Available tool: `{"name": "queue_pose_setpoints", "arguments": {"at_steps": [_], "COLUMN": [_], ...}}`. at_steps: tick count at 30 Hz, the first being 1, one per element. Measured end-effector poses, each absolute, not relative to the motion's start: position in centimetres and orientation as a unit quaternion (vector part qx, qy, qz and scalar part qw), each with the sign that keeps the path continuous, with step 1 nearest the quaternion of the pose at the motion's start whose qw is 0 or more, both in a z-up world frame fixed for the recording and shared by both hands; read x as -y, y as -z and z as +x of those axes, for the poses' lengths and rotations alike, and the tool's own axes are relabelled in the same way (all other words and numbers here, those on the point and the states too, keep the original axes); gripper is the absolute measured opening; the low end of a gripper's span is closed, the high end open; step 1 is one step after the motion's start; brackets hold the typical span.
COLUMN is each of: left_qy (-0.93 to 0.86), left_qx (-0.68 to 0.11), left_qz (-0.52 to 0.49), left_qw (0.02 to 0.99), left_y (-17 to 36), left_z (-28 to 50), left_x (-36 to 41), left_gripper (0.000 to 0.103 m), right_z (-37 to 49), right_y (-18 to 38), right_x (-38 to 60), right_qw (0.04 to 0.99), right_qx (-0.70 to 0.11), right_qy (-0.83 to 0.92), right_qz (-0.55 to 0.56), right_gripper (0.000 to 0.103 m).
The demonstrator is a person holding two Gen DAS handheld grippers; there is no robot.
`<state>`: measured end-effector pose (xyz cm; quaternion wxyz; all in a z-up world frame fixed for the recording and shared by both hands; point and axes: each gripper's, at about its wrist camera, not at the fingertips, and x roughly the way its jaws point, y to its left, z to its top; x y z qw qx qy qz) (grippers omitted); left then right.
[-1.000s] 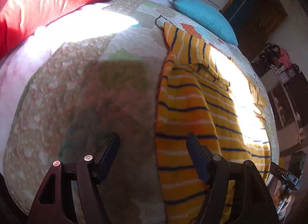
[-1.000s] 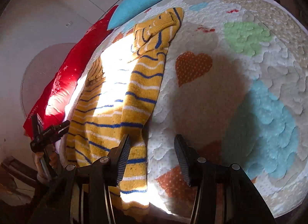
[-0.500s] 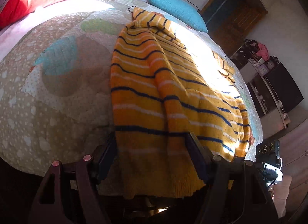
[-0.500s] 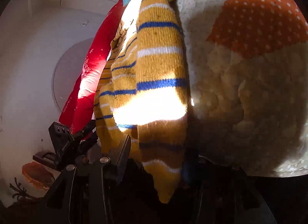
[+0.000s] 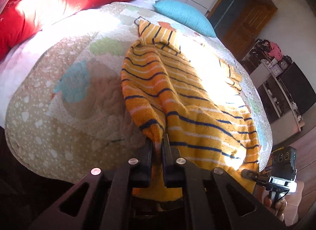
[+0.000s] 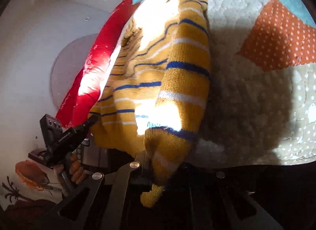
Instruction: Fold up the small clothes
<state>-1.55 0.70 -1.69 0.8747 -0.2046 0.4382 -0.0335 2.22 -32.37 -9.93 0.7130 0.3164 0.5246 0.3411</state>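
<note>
A yellow knit sweater [image 5: 183, 83] with blue and white stripes lies along the patchwork quilt [image 5: 59, 99] of a bed, its hem at the near edge. My left gripper [image 5: 157, 145] is shut on the hem's left corner, which bunches up between the fingers. In the right wrist view the sweater [image 6: 177, 83] hangs over the bed edge, and my right gripper [image 6: 164, 160] is shut on the hem's other corner; its right finger is hidden by the fabric. Each gripper shows in the other's view, the right one at the lower right [image 5: 276, 172], the left one at the lower left [image 6: 65, 137].
A red pillow [image 5: 49, 2] and a blue pillow [image 5: 183, 16] lie at the head of the bed. A wooden door [image 5: 246, 18] and dark shelves [image 5: 286, 91] stand to the right. A white wall [image 6: 29, 61] is on the other side.
Both grippers came down to the bed's near edge and shut on the sweater's hem corners. The hem now bunches and lifts between the fingers.
</note>
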Motion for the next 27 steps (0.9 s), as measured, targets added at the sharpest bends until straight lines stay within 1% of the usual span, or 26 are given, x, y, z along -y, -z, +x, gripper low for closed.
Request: {"name": "queue_pose_setpoints", "arguments": {"at_steps": [4,8,12,15,19,22,27], "left_qy": [0.031,0.021,0.021,0.024,0.03,0.029,0.015], "left_qx": [-0.429,-0.438,-0.436,-0.413,-0.379,-0.364,-0.375], "left_qz": [-0.222,-0.248,-0.28,-0.27,-0.254,-0.239,-0.217], "left_qw": [0.875,0.864,0.855,0.869,0.889,0.9,0.901], "left_y": [0.7,1.9,2.2,0.4,-2.3,-3.8,-3.6], "left_z": [-4.2,-5.6,-4.5,-2.9,1.7,7.1,17.3], "left_x": [-1.4,-2.3,-4.1,-4.6,-4.5,-4.3,-3.6], "left_gripper": [0.007,0.007,0.007,0.007,0.007,0.007,0.007], "right_z": [-0.1,-1.1,0.1,1.6,5.8,10.7,20.0], "right_y": [7.2,8.1,7.7,5.5,2.3,0.5,0.1], "right_x": [32.6,34.0,34.4,33.3,33.4,33.1,33.3], "right_qw": [0.718,0.712,0.716,0.733,0.761,0.787,0.805], "right_qx": [-0.514,-0.53,-0.521,-0.497,-0.455,-0.425,-0.413], "right_qy": [-0.366,-0.356,-0.353,-0.365,-0.373,-0.359,-0.323], "right_qz": [0.293,0.293,0.302,0.288,0.273,0.266,0.277], "right_gripper": [0.008,0.008,0.008,0.008,0.008,0.008,0.008]}}
